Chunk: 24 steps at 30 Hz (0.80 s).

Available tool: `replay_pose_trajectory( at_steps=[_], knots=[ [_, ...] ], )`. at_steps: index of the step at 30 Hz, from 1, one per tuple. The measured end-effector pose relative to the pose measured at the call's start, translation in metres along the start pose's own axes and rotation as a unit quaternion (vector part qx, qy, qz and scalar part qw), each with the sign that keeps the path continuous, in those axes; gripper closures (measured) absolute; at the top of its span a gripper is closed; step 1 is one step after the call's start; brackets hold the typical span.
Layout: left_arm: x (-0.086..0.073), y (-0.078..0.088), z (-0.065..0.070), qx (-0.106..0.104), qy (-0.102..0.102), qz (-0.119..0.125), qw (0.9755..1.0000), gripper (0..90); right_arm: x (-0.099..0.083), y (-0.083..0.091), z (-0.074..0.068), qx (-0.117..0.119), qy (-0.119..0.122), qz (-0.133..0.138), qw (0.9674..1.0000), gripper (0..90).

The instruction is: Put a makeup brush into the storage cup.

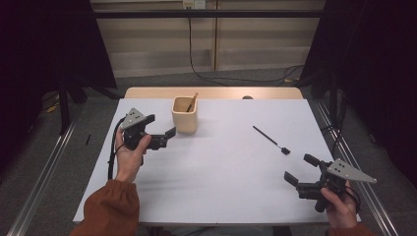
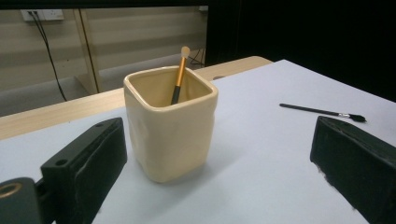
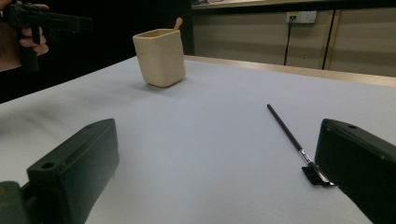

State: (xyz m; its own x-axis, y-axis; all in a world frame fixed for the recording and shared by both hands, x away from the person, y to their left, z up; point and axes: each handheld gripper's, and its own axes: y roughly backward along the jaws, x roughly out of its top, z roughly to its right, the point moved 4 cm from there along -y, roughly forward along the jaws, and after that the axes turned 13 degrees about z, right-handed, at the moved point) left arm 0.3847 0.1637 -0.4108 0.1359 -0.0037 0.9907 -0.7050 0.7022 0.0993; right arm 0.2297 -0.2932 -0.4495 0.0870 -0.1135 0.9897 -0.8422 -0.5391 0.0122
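White tabletop (image 1: pixel 216 167): a black brush (image 1: pixel 270 139) lies toward the right edge, so the right tongs (image 1: pixel 298 169), spread and empty, should straddle its thin handle squarely before lifting toward the cream cup (image 1: pixel 185 114), near the spread left tongs (image 1: pixel 160 129).

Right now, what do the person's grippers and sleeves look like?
Each gripper, left and right, is black with two blocky jaws and a grey three-cornered plate on top. A black cable trails from the left one. The sleeves are rust-orange.
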Motion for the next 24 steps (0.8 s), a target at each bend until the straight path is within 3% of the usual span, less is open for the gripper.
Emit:
replay_pose_trajectory(
  at_steps=[9,12,14,20,22,24],
  knots=[
    [-0.008,0.015,0.009,0.000,0.000,0.008,1.0000,3.5,0.000,0.000,0.000,-0.001,0.001,0.000,1.0000,0.0],
    [-0.013,0.021,0.007,0.012,0.002,0.009,0.9999,2.7,0.000,0.000,0.000,-0.001,0.000,0.000,1.0000,0.0],
    [-0.017,0.026,0.008,0.012,0.012,0.012,0.9998,2.7,0.000,0.000,0.000,-0.001,0.000,-0.001,1.0000,0.0],
    [-0.020,0.041,0.013,0.021,-0.008,0.010,0.9997,2.7,0.000,0.000,0.000,-0.001,0.000,-0.001,1.0000,0.0],
    [-0.019,0.045,0.014,0.022,0.004,0.017,0.9996,2.4,0.000,0.000,0.000,-0.002,-0.001,-0.001,1.0000,0.0],
    [-0.019,0.050,0.015,0.023,-0.001,0.017,0.9996,2.4,0.000,-0.001,0.000,-0.002,0.000,-0.001,1.0000,0.0]
  ],
)
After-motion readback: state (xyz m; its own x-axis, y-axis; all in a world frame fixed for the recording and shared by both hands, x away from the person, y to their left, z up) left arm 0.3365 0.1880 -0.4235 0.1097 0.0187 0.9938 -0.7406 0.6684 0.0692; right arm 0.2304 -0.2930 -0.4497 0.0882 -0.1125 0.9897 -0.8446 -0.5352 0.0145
